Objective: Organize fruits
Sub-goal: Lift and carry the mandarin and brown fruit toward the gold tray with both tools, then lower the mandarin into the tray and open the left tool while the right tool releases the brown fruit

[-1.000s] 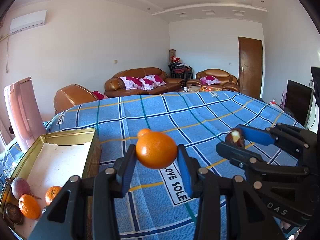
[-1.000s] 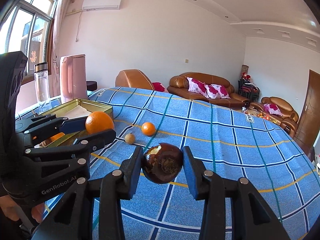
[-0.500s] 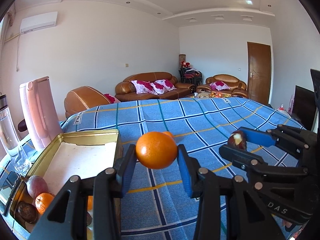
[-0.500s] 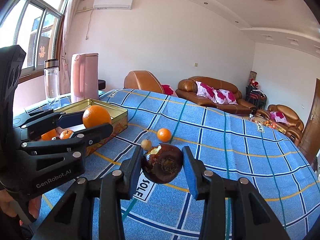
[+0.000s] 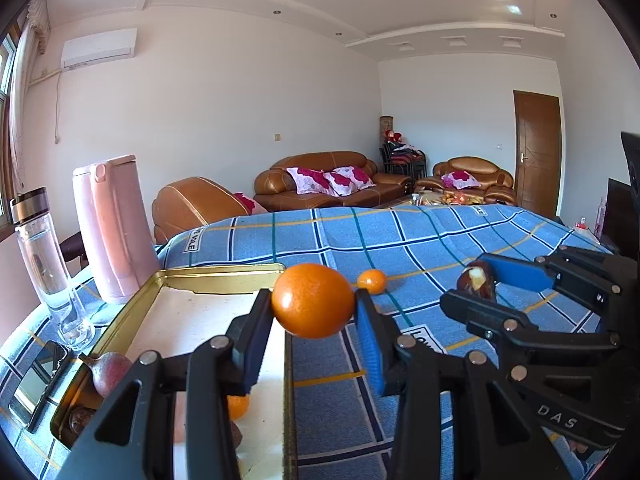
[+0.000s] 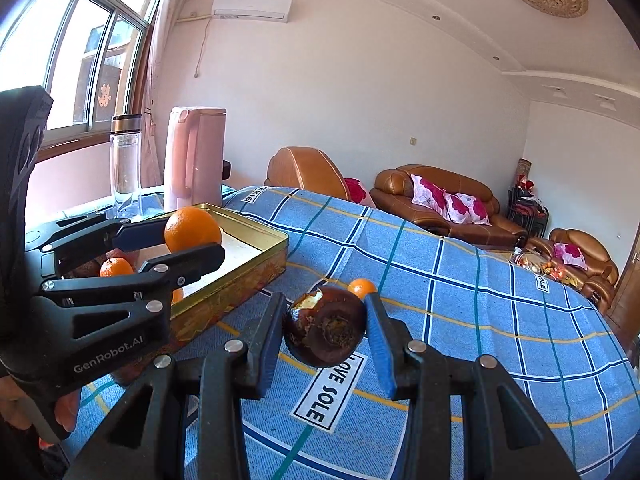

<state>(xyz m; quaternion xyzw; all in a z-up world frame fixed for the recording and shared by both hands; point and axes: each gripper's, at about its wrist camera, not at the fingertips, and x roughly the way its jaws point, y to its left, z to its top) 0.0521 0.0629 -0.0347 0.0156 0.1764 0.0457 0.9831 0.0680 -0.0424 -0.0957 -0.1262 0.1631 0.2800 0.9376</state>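
My left gripper (image 5: pixel 314 320) is shut on a large orange (image 5: pixel 313 300) and holds it in the air over the right edge of the gold tin tray (image 5: pixel 224 274). It also shows in the right wrist view (image 6: pixel 192 236). My right gripper (image 6: pixel 324 330) is shut on a dark brown, partly broken fruit (image 6: pixel 325 326) above the blue checked cloth, to the right of the tray (image 6: pixel 256 232). The tray holds small oranges (image 6: pixel 116 268) and a reddish fruit (image 5: pixel 110 372). A small orange (image 5: pixel 372 281) lies on the cloth beyond the grippers.
A pink kettle (image 5: pixel 114 228) and a clear bottle (image 5: pixel 48 264) stand left of the tray. A phone (image 5: pixel 38 380) lies at the near left. Brown sofas (image 5: pixel 332 182) stand beyond the table's far edge.
Both grippers have moved left toward the tray with their fruits still held. The large orange now hangs over the tray's right edge.
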